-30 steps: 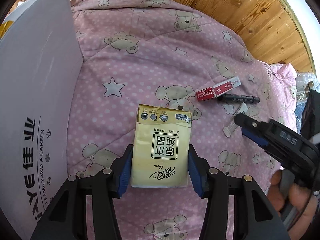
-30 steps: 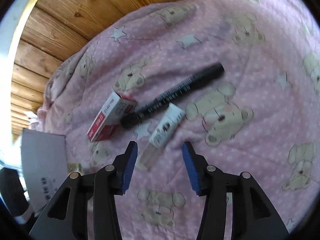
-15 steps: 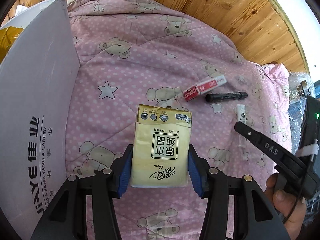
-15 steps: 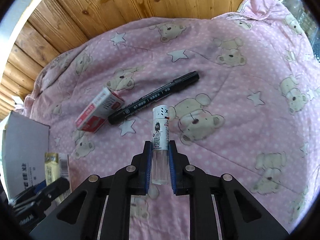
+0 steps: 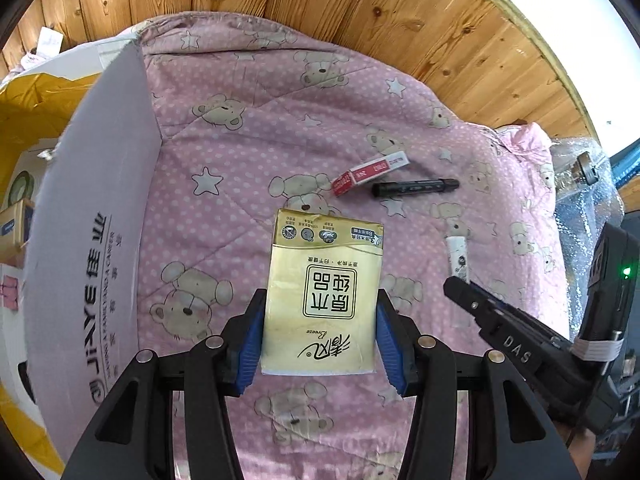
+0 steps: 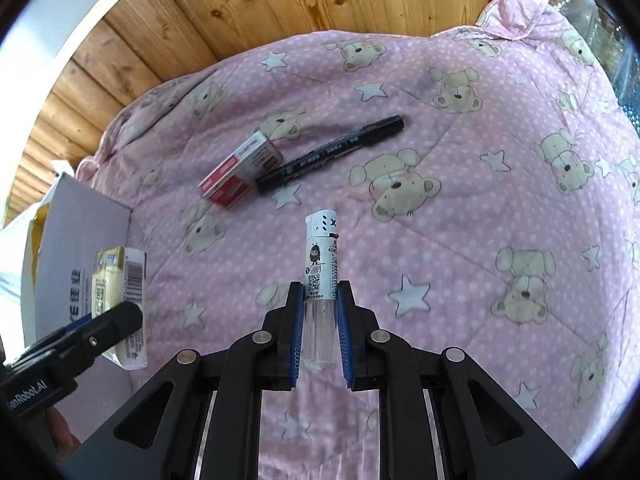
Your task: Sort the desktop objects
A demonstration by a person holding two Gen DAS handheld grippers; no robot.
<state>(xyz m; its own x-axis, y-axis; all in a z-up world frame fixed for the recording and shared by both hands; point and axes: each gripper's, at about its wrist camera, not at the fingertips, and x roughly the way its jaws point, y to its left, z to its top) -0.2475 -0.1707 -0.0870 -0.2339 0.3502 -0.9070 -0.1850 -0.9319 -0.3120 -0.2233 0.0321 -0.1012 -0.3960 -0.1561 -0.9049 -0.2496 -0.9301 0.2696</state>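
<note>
My left gripper (image 5: 320, 336) is shut on a gold tissue pack (image 5: 325, 292), held above the pink bear-print blanket (image 5: 248, 152). My right gripper (image 6: 319, 320) is shut on a small white-capped glue tube (image 6: 321, 264), lifted off the blanket; the tube (image 5: 457, 254) also shows in the left wrist view ahead of the right gripper's fingers (image 5: 472, 300). A red and white staple box (image 6: 240, 172) and a black marker (image 6: 332, 152) lie side by side on the blanket beyond the tube. The tissue pack (image 6: 120, 284) appears at the left of the right wrist view.
A large white cardboard box (image 5: 84, 248) with a printed flap stands open at the left, with yellow lining and small items inside. A wooden plank wall (image 5: 360, 12) runs behind the blanket. Bubble wrap (image 5: 580, 184) sits at the right edge.
The right gripper closed on the glue tube and lifted it off the blanket. The left gripper rose and drew back with the tissue pack, showing more of the box interior.
</note>
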